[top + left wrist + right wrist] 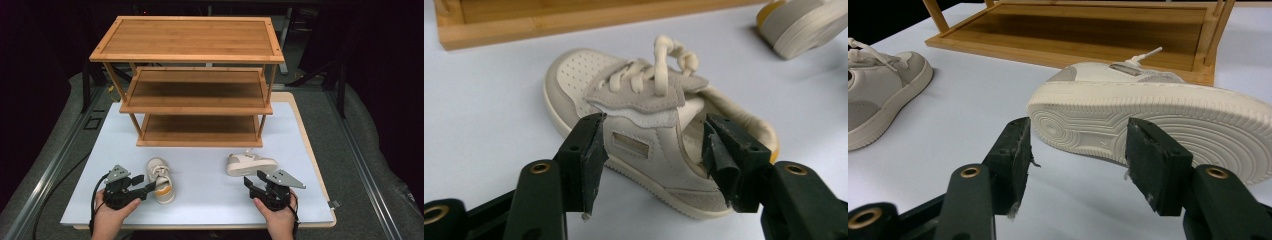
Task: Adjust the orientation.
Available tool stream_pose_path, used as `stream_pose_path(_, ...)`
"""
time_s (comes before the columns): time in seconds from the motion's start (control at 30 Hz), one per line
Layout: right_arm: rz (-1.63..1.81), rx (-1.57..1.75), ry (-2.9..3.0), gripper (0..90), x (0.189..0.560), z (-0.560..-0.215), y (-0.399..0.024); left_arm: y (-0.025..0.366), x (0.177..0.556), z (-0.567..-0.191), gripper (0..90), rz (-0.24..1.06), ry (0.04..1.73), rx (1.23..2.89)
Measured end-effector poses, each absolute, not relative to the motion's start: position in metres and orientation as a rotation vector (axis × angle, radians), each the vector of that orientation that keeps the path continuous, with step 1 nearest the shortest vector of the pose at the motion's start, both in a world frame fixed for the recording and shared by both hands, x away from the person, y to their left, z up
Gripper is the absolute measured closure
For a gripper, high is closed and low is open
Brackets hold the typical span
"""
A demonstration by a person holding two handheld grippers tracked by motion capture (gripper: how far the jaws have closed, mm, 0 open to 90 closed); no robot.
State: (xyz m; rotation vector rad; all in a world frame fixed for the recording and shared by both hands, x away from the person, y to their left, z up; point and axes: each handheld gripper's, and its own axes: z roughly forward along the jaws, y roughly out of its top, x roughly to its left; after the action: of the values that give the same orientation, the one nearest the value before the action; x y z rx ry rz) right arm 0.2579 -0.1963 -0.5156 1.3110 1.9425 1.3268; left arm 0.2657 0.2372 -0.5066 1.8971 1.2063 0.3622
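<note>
While its jaws stand apart around the heel of the upright cream low-top sneaker (644,145), the left gripper (148,188) lies low in a hand, aimed right. Well apart, the right gripper (251,184) gapes before the tipped cream sneaker (250,163) near the three-tier bamboo rack (190,80).

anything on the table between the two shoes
No. In the high view, only bare white table separates the upright shoe from the tipped shoe.
</note>
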Motion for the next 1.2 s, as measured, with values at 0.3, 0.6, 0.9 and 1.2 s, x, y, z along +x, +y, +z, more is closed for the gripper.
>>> stream_pose_path(0.3,1.332,1.313,1.931,43.9,0.257,-0.514,-0.198,0.231,0.279,-0.511,51.3,0.335,1.225,1.933)
stream_pose_path(0.6,1.328,1.3,1.909,44.0,0.261,-0.509,-0.198,0.229,0.301,-0.513,56.5,0.312,1.186,1.925)
stream_pose_path(0.9,1.355,1.334,1.887,41.9,0.278,-0.498,-0.193,0.223,0.307,-0.52,47.1,0.319,1.166,1.893)
stream_pose_path(1.2,1.289,1.306,1.882,39.0,0.289,-0.504,-0.189,0.232,0.3,-0.524,40.1,0.33,1.176,1.819)
